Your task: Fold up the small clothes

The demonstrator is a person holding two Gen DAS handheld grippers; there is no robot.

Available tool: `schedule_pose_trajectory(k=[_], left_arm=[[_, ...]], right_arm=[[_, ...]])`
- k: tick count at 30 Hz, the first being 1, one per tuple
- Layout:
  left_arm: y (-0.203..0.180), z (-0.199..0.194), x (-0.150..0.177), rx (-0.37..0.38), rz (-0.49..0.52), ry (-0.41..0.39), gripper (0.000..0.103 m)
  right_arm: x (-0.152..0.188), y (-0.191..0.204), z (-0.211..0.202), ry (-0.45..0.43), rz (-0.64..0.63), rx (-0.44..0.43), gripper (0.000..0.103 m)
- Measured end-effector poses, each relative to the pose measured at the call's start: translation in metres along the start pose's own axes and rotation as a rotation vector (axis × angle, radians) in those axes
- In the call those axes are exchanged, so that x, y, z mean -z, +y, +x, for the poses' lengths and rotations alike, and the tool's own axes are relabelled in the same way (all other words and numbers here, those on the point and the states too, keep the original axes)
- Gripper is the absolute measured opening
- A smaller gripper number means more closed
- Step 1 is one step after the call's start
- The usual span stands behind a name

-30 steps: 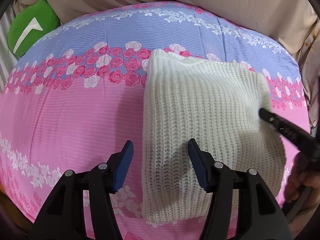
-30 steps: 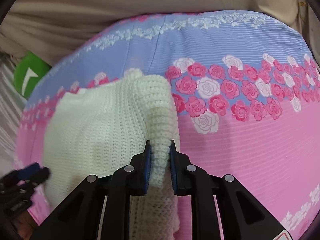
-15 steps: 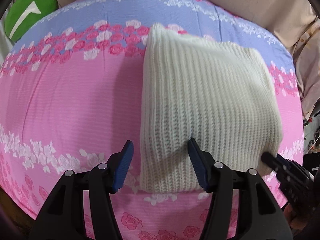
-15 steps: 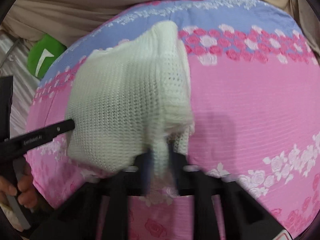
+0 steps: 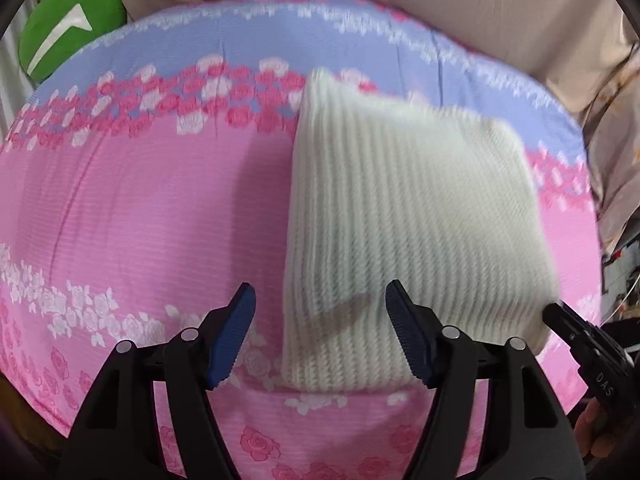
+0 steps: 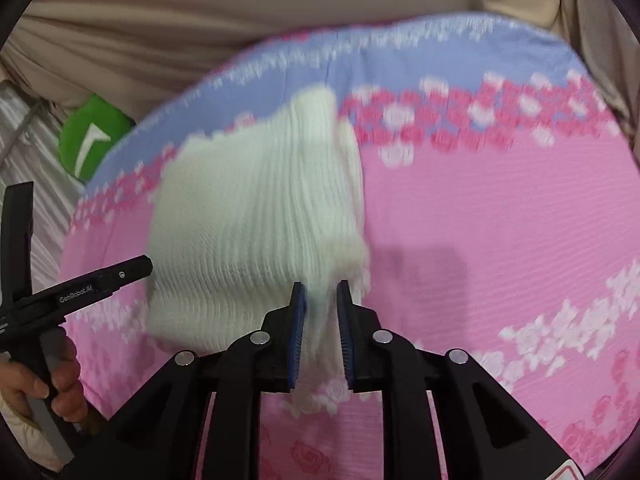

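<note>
a folded white knit sweater lies on a bed sheet printed with pink and blue bands and rows of roses. the left gripper hangs wide open over the sweater's near edge, its blue pads apart and holding nothing; one pad is over the bare sheet, the other over the knit. the right gripper has its jaws nearly closed around a fold of the sweater at the near right corner, though blur makes it hard to tell whether the pads actually press the cloth. a green cushion with a white mark sits at the far left edge of the bed, against beige fabric.
</note>
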State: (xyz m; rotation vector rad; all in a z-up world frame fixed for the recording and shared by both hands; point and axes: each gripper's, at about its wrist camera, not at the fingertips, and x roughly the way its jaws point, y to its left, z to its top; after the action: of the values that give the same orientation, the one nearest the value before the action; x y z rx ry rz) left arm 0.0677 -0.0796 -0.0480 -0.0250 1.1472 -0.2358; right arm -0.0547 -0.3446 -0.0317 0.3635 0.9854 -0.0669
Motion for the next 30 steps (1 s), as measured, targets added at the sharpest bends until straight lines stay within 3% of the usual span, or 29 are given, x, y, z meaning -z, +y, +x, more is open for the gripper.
schedule_pose_trajectory(k=[2, 4, 6, 7, 11, 13, 15, 17, 18, 20, 25, 30], left_arm=[[-0.003, -0.001, -0.014, 0.02, -0.008, -0.021, 0.065], [-0.005, 0.011, -0.028, 0.014, -0.007, -0.021, 0.065], [-0.01, 0.031, -0.035, 0.001, 0.007, -0.001, 0.065], [-0.011, 0.045, -0.037, -0.017, 0.012, 0.014, 0.066], [-0.008, 0.071, -0.039, -0.026, 0.012, 0.019, 0.077], [-0.002, 0.064, -0.04, 0.004, -0.028, 0.036, 0.076], [0.003, 0.046, -0.041, 0.049, -0.057, 0.017, 0.074], [0.007, 0.031, -0.038, 0.102, -0.078, 0.001, 0.079], [0.009, 0.027, -0.036, 0.115, -0.089, 0.0, 0.082], [0.011, 0.022, -0.031, 0.113, -0.09, 0.012, 0.082], [-0.003, 0.013, -0.026, 0.013, 0.007, -0.013, 0.082], [-0.01, 0.018, -0.022, 0.012, 0.023, 0.007, 0.082]], right_arm=[[-0.016, 0.0, 0.002, -0.021, -0.005, 0.019, 0.025], [-0.032, -0.002, 0.019, -0.024, -0.002, 0.02, 0.025], [-0.04, -0.007, 0.05, 0.026, 0.006, 0.013, 0.024], [-0.042, -0.011, 0.064, 0.053, 0.002, 0.02, 0.019], [-0.046, -0.023, 0.082, 0.073, 0.027, 0.018, 0.02], [-0.048, -0.019, 0.07, 0.078, 0.022, 0.023, 0.021], [-0.045, -0.014, 0.056, 0.059, 0.014, 0.023, 0.032], [-0.039, -0.015, 0.046, 0.053, 0.027, -0.012, 0.049], [-0.035, -0.016, 0.045, 0.062, 0.04, -0.027, 0.05], [-0.027, -0.019, 0.048, 0.083, 0.055, -0.017, 0.05], [-0.022, -0.017, 0.046, 0.08, 0.063, -0.008, 0.05], [-0.029, -0.019, 0.065, 0.113, 0.074, -0.006, 0.058]])
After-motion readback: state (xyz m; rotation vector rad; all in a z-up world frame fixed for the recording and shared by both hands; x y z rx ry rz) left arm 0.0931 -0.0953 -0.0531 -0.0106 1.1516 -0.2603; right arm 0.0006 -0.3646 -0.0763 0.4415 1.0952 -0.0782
